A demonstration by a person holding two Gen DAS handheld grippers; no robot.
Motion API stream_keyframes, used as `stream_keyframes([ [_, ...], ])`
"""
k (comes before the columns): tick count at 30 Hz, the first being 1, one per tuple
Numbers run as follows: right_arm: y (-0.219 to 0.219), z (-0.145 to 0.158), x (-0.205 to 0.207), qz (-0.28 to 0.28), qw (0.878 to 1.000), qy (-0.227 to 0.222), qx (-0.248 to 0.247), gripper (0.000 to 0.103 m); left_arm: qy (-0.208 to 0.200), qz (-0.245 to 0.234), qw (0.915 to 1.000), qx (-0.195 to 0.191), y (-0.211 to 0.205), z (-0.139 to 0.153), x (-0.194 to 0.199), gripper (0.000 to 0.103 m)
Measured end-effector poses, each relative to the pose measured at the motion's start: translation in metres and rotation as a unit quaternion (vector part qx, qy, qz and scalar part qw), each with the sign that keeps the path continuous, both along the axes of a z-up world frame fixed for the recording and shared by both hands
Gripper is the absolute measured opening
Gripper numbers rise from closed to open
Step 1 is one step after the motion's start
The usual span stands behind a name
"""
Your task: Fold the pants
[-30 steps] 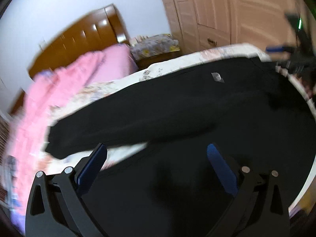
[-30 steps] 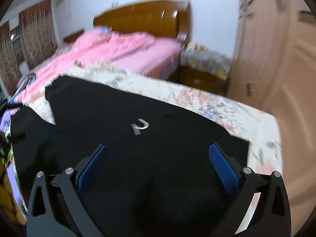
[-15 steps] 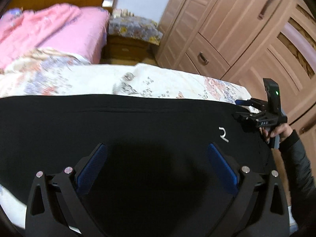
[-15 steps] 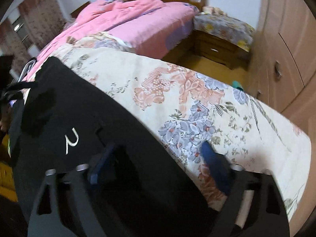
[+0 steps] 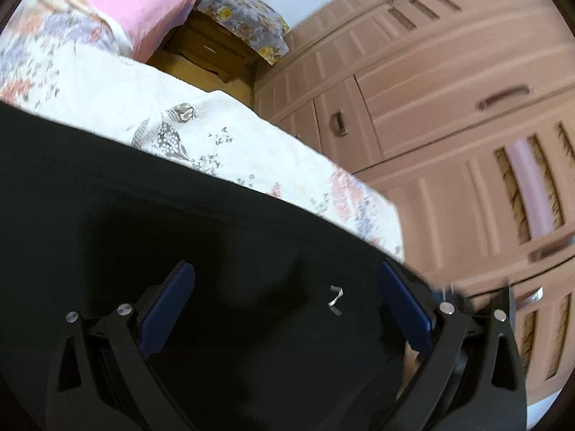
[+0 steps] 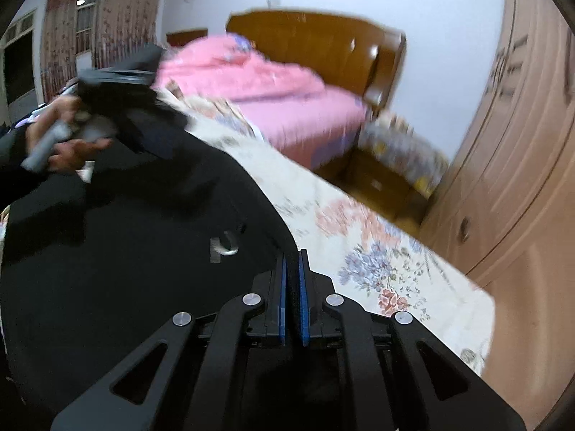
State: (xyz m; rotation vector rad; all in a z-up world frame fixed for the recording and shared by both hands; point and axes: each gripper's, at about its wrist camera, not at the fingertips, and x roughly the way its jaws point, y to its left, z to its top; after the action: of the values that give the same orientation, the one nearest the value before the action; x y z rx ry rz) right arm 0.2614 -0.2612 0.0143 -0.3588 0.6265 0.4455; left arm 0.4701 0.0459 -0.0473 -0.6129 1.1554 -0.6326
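Black pants [image 6: 125, 269] lie spread along the bed's [image 6: 395, 262] near edge: soft, floppy, light. My right gripper [image 6: 291, 287] is clamped on their hem edge; left gripper [image 5: 284, 309] hovers wide open above the fabric.

one pants [image 5: 179, 237], two tools [image 5: 284, 309] [image 6: 291, 287], one nightstand [image 5: 208, 54], one headboard [image 6: 323, 46].
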Motion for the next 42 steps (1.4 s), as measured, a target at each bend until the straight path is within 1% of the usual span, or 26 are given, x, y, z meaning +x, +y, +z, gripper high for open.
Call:
stream_keyframes([
  [4,0.016,0.001,-0.049,0.007,1.0,-0.026,0.004,0.008,0.017,0.025,0.9995,-0.003,0.0,0.0,-0.002,0.101],
  [7,0.025,-0.01,-0.07,0.001,1.0,-0.025,0.004,0.008,0.031,0.047,0.9983,-0.013,0.007,-0.002,-0.005,0.099],
  [8,0.026,-0.014,-0.072,-0.008,1.0,-0.028,0.0,0.008,0.033,0.054,0.9979,-0.009,0.008,-0.002,-0.008,0.088],
  [9,0.025,-0.017,-0.069,-0.013,0.999,-0.029,-0.002,0.008,0.033,0.057,0.9978,0.0,0.01,-0.002,-0.012,0.057],
  [10,0.022,-0.019,-0.065,-0.019,0.999,-0.027,-0.001,0.008,0.032,0.057,0.9976,0.024,0.01,-0.001,-0.018,0.039],
  [11,0.019,-0.02,-0.062,-0.025,0.999,-0.029,0.002,0.008,0.025,0.06,0.9971,0.04,0.013,0.001,-0.025,0.016],
  [13,0.017,-0.016,-0.065,-0.03,0.999,-0.04,0.009,0.008,-0.009,0.066,0.9966,0.049,0.022,0.011,-0.045,0.013],
  [14,0.016,-0.012,-0.069,-0.028,0.999,-0.045,0.014,0.008,-0.036,0.068,0.9953,0.058,0.024,0.022,-0.059,0.013],
  [16,0.017,-0.006,-0.092,-0.022,0.998,-0.056,0.02,0.008,-0.128,0.072,0.9851,0.09,0.027,0.053,-0.105,0.013],
  [19,0.016,-0.008,-0.127,-0.013,0.998,-0.052,0.025,0.008,-0.249,0.073,0.9568,0.131,0.026,0.084,-0.19,0.014],
  [20,0.016,-0.013,-0.14,-0.006,0.999,-0.037,0.028,0.008,-0.269,0.069,0.95,0.142,0.026,0.084,-0.219,0.014],
  [22,0.02,-0.031,-0.163,-0.004,1.0,-0.003,0.026,0.008,-0.288,0.066,0.9434,0.151,0.03,0.071,-0.264,0.014],
  [24,0.019,-0.057,-0.179,-0.017,0.998,0.05,0.029,0.019,-0.28,0.062,0.945,0.158,0.032,0.046,-0.293,0.017],
  [25,0.018,-0.066,-0.184,-0.03,0.997,0.066,0.028,0.034,-0.262,0.059,0.95,0.16,0.035,0.024,-0.305,0.018],
  [26,0.016,-0.073,-0.191,-0.044,0.996,0.076,0.034,0.045,-0.243,0.056,0.9563,0.154,0.038,0.007,-0.31,0.023],
  [27,0.012,-0.076,-0.198,-0.057,0.994,0.08,0.051,0.047,-0.205,0.054,0.9671,0.141,0.043,-0.015,-0.311,0.039],
  [28,0.004,-0.074,-0.209,-0.072,0.99,0.08,0.092,0.047,-0.183,0.057,0.9721,0.135,0.046,-0.026,-0.312,0.049],
  [29,-0.001,-0.072,-0.219,-0.083,0.985,0.081,0.129,0.047,-0.172,0.064,0.9743,0.13,0.05,-0.033,-0.314,0.067],
  [30,-0.007,-0.071,-0.226,-0.095,0.978,0.084,0.169,0.047,-0.172,0.074,0.9742,0.125,0.057,-0.035,-0.316,0.077],
  [32,-0.021,-0.074,-0.234,-0.126,0.955,0.102,0.249,0.047,-0.184,0.099,0.9727,0.101,0.069,-0.032,-0.324,0.084],
  [35,-0.034,-0.088,-0.229,-0.175,0.93,0.135,0.295,0.047,-0.184,0.119,0.9736,0.063,0.083,-0.025,-0.332,0.089],
  [37,-0.042,-0.094,-0.223,-0.2,0.916,0.15,0.314,0.047,-0.187,0.125,0.9722,0.065,0.088,-0.023,-0.335,0.089],
  [38,-0.048,-0.096,-0.219,-0.21,0.902,0.157,0.343,0.047,-0.189,0.128,0.9713,0.067,0.087,-0.02,-0.337,0.09],
  [39,-0.049,-0.096,-0.217,-0.214,0.896,0.16,0.355,0.047,-0.192,0.13,0.9705,0.067,0.089,-0.019,-0.339,0.09],
  [40,-0.05,-0.095,-0.211,-0.218,0.894,0.158,0.358,0.047,-0.195,0.133,0.9695,0.067,0.092,-0.019,-0.343,0.091],
  [42,-0.05,-0.093,-0.203,-0.228,0.896,0.156,0.347,0.047,-0.196,0.14,0.9678,0.07,0.097,-0.02,-0.349,0.094],
])
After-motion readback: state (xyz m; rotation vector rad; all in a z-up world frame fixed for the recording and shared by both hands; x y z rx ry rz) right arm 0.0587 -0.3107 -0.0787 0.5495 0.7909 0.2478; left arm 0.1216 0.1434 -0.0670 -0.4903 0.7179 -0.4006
